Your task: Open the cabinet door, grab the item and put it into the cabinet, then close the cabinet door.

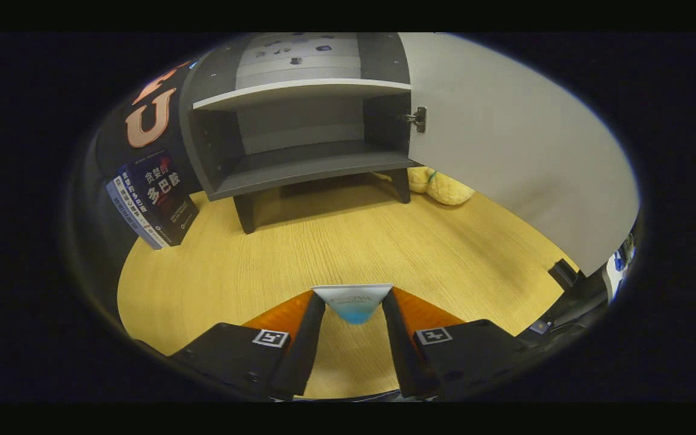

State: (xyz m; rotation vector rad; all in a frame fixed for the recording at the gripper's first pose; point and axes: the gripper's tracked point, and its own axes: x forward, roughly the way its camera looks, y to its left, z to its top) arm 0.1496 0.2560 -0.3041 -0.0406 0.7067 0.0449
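Observation:
A small white and blue packet [354,303] is pinched between my two fingers, and my gripper [354,308] is shut on it above the wooden table [348,241]. Well beyond the fingers stands the grey cabinet [306,163] on short legs. Its door [505,145] is swung wide open to the right, with a metal hinge [417,119] at its inner edge. The lower compartment holds nothing that I can see, under a white shelf [299,93].
Several dark books [154,199] lean at the cabinet's left side. A yellow plush toy [441,186] lies behind the cabinet's right leg, under the open door. Dark equipment [565,275] sits at the table's right edge.

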